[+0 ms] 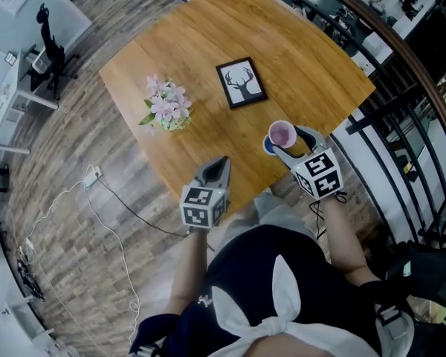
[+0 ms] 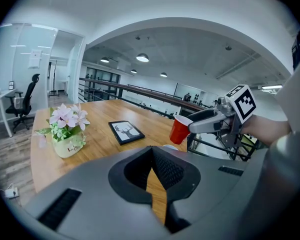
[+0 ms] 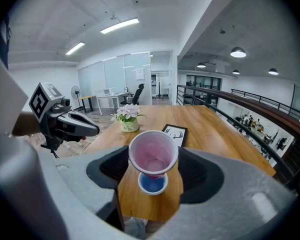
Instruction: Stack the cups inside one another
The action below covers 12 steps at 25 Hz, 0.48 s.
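My right gripper is shut on a red cup with a pale pink inside and holds it upright in the air. A blue cup stands on the wooden table just below, near the front right edge. In the right gripper view the red cup sits between the jaws, right over the blue cup, a little above it. The left gripper view shows the red cup hanging off the table. My left gripper is shut and empty, at the table's front edge, left of the cups.
A small pot of pink flowers stands at the table's left, and a framed deer picture lies in the middle. A black railing runs close by on the right. A cable trails over the wooden floor at the left.
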Available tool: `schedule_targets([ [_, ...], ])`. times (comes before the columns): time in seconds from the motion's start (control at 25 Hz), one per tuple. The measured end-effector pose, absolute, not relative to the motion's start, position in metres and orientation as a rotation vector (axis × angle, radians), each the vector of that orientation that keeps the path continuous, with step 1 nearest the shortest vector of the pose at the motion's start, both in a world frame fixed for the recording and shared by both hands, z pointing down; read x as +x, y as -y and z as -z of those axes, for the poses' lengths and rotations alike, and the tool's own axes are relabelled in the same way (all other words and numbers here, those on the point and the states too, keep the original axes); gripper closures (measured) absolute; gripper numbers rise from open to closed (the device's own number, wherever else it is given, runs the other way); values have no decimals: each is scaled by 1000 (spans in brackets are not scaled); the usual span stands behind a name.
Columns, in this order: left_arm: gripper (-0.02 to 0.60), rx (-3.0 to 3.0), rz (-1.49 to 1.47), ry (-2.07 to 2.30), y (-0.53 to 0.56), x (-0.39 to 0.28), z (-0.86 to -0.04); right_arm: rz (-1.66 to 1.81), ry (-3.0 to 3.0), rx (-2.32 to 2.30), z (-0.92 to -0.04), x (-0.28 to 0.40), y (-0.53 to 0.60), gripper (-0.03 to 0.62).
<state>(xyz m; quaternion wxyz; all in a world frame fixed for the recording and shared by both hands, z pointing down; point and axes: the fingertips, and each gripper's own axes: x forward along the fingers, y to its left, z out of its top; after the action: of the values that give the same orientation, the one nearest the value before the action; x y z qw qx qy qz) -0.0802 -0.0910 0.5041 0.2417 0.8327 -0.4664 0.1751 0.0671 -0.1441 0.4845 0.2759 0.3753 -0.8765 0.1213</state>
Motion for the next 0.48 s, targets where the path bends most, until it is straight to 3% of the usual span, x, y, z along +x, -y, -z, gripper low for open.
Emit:
schedule_targets([
  [0.48,564,2259,-467,1281,91,-85,-508,-370,2312,983,-523,64,147,286],
])
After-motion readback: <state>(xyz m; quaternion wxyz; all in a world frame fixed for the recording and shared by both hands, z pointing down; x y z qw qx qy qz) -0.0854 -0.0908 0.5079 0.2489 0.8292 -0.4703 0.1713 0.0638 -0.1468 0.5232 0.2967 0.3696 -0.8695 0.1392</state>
